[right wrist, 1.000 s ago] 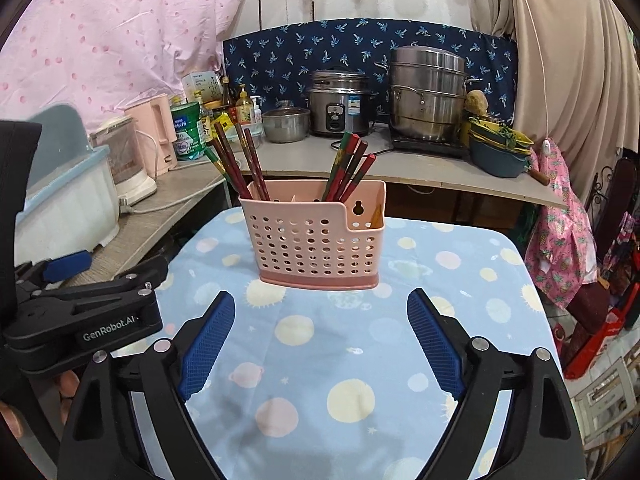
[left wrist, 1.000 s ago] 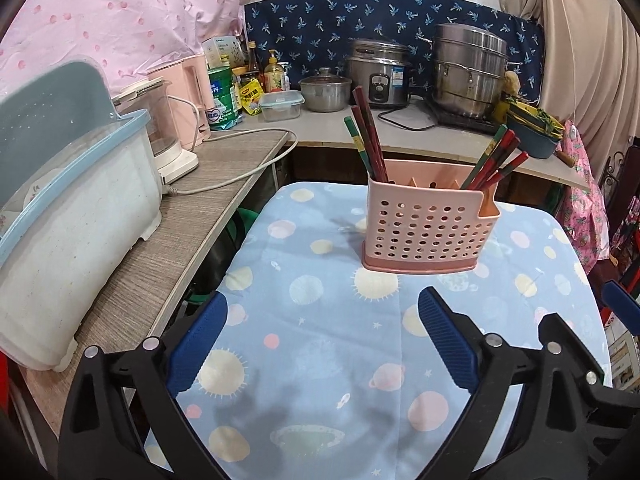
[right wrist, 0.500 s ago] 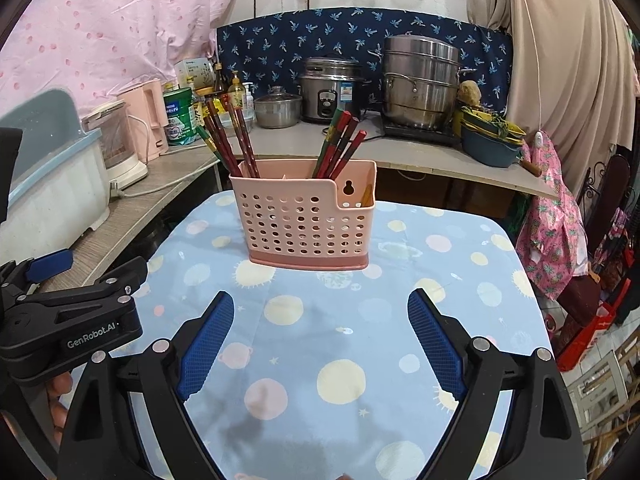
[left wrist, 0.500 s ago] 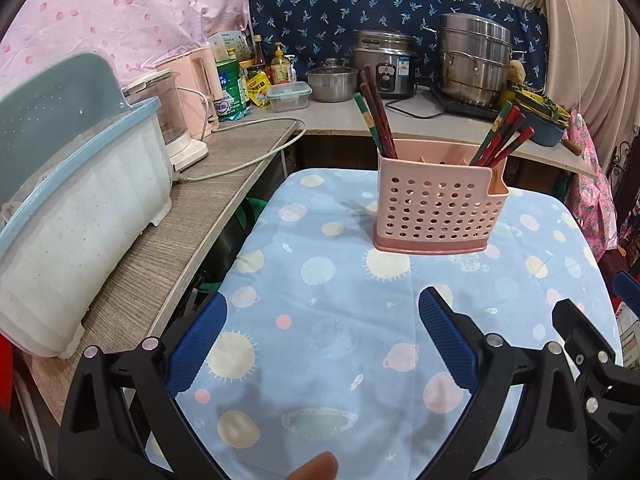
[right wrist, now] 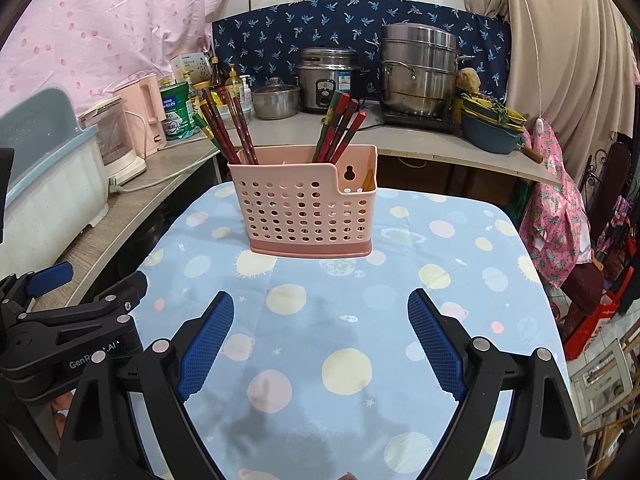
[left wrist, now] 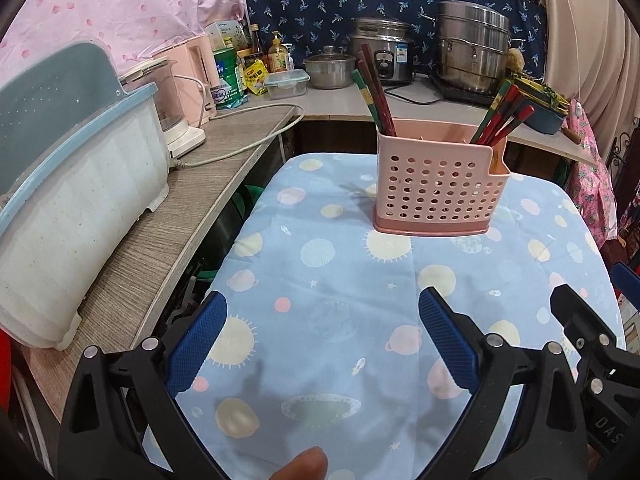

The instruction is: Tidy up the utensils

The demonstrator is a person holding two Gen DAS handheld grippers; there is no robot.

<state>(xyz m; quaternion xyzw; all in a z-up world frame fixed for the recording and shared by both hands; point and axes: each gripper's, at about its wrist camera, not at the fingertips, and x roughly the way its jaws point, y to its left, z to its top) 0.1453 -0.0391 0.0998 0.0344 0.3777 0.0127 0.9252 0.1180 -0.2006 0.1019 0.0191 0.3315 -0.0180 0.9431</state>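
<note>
A pink perforated plastic utensil holder is standing upright on the far half of a table covered with a light-blue cloth printed with planets and suns. Dark red and green chopsticks are leaning out of the holder's left compartment, and a second bundle of red and green chopsticks is leaning out of a compartment nearer its right end. The right gripper, with black arms and blue textured pads, is hovering over the cloth on the near side of the holder, well apart from it; its jaws are standing wide and nothing is lying between them. The left gripper, of the same build, is hovering near the holder's front as well, jaws spread wide and gripping nothing. To the left of the holder, a wood-grain counter is carrying a white and blue plastic bin. Behind the holder, a steel rice cooker and a stacked steel steamer pot are sitting on a grey counter.
</note>
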